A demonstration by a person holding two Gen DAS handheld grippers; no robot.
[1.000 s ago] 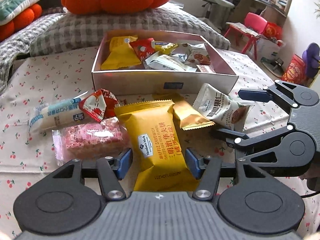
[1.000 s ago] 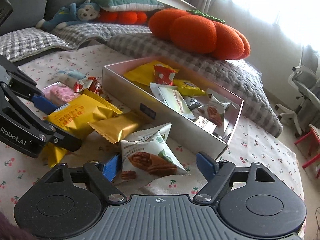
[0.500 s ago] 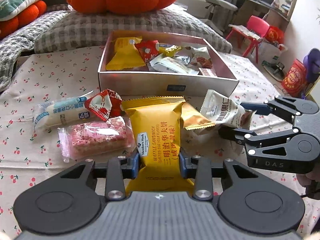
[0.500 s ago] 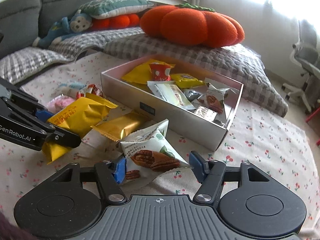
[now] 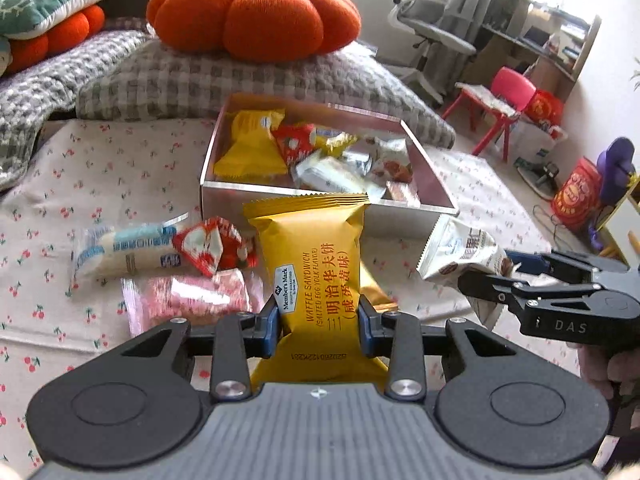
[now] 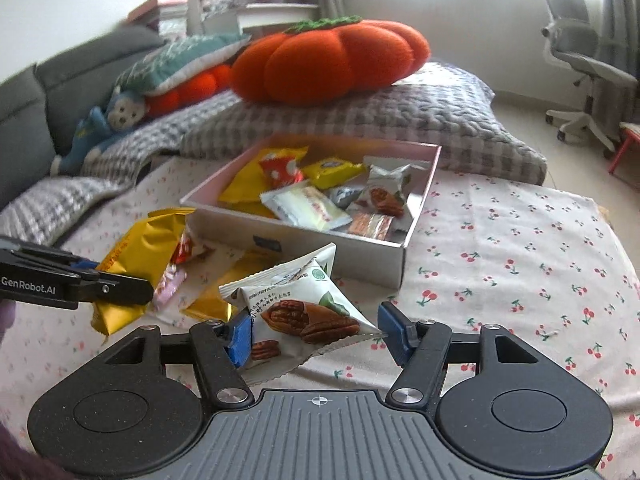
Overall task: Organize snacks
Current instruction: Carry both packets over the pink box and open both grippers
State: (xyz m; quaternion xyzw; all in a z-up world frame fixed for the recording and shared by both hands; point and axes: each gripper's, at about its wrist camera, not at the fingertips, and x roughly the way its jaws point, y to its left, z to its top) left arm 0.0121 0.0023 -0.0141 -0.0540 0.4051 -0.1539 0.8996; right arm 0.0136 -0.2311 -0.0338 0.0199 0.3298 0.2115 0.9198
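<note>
My left gripper is shut on a yellow waffle sandwich packet and holds it lifted in front of the snack box. It also shows in the right wrist view. My right gripper is shut on a white pecan packet, raised off the cloth; the packet also shows in the left wrist view. The open box holds several snack packets.
On the cherry-print cloth lie a white-blue bar, a red packet, a pink packet and a gold packet. An orange pumpkin cushion sits on a grey checked pillow behind the box.
My left gripper closed on the yellow packet and lifted it. My right gripper closed on the pecan packet and raised it. Both moved up toward the box.
</note>
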